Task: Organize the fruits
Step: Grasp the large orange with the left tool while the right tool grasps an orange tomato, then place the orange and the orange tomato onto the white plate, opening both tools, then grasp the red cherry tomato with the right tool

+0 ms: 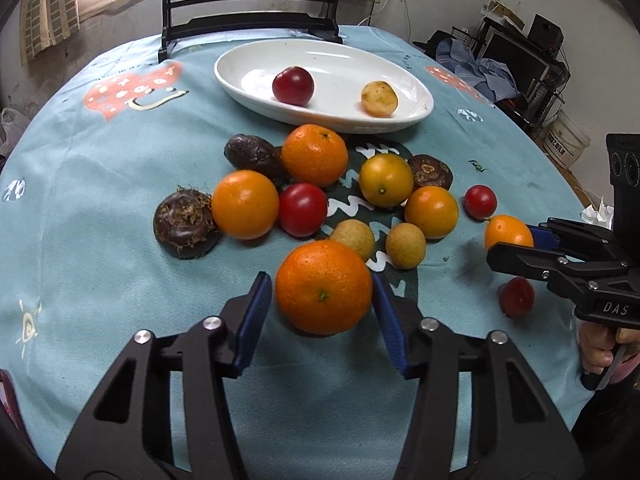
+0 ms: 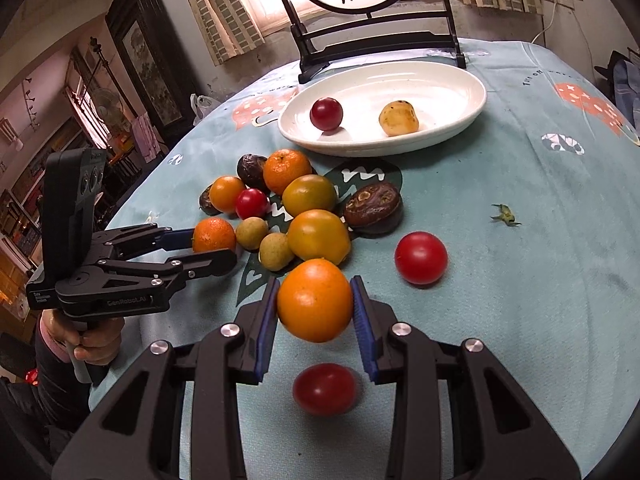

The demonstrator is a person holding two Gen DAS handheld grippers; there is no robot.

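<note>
My left gripper [image 1: 323,294] has its blue pads against both sides of a large mandarin [image 1: 323,286] that rests on the blue tablecloth [image 1: 100,200]. In the right wrist view the same left gripper [image 2: 214,246] flanks that mandarin [image 2: 214,234]. My right gripper [image 2: 314,300] is shut on a smooth small orange fruit [image 2: 314,300] and holds it above the cloth. A red cherry tomato [image 2: 324,394] lies blurred beneath it. The white oval plate [image 1: 416,92] at the back holds a dark red fruit [image 1: 293,85] and a spotted yellow one [image 1: 379,99].
Several loose fruits lie between the plate and the grippers: mandarins [image 1: 315,155], cherry tomatoes [image 1: 303,209], longans [image 1: 405,245] and dark water chestnuts [image 1: 185,222]. One tomato [image 2: 420,257] lies apart on the right. A black wooden stand [image 2: 380,46] rises behind the plate.
</note>
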